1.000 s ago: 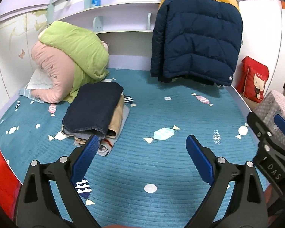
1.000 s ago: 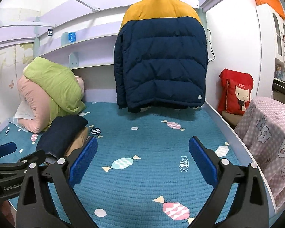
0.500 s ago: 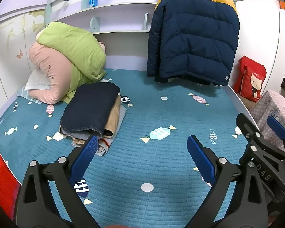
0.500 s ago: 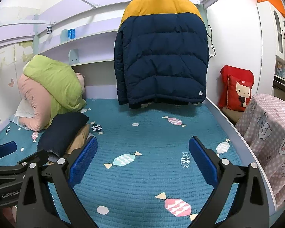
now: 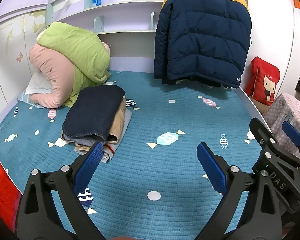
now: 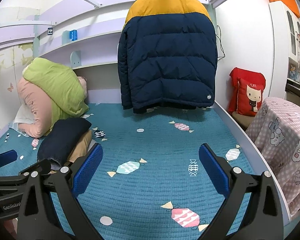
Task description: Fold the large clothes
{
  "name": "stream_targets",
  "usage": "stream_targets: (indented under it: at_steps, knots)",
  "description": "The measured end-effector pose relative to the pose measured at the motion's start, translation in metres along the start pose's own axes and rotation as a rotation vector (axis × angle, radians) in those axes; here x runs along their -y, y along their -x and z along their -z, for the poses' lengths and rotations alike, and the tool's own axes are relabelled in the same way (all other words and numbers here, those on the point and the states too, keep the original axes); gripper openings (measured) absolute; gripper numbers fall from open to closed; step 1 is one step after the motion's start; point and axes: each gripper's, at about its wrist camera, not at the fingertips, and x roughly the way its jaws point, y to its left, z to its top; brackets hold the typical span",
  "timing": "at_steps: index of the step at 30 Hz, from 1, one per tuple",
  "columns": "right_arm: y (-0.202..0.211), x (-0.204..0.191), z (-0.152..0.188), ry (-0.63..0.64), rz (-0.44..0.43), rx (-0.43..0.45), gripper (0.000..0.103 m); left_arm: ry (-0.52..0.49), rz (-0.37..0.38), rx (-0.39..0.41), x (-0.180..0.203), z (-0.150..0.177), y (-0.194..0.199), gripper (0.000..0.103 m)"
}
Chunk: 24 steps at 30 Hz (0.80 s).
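Note:
A navy puffer jacket with a yellow yoke hangs at the far end of the bed, its hem just above the teal bedspread; it also shows in the right wrist view. A stack of folded clothes with a dark navy piece on top lies on the bed's left side and shows in the right wrist view. My left gripper is open and empty over the near part of the bed. My right gripper is open and empty, well short of the jacket.
A rolled green and pink duvet sits at the back left corner. A red cat cushion and a pink checked cloth stand off the bed's right edge. Shelves run along the back wall.
Both grippers have drifted slightly; the jacket and folded stack have shifted a little in view. Both grippers stay open and empty.

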Motion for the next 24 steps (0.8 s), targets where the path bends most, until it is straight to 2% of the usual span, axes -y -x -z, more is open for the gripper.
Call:
stream_targets:
  at_steps: [24]
  knots:
    - [0.0054, -0.0041, 0.0024, -0.007, 0.006, -0.012, 0.094, 0.014, 0.001, -0.03, -0.0021, 0.0045, 0.0008, 0.095]
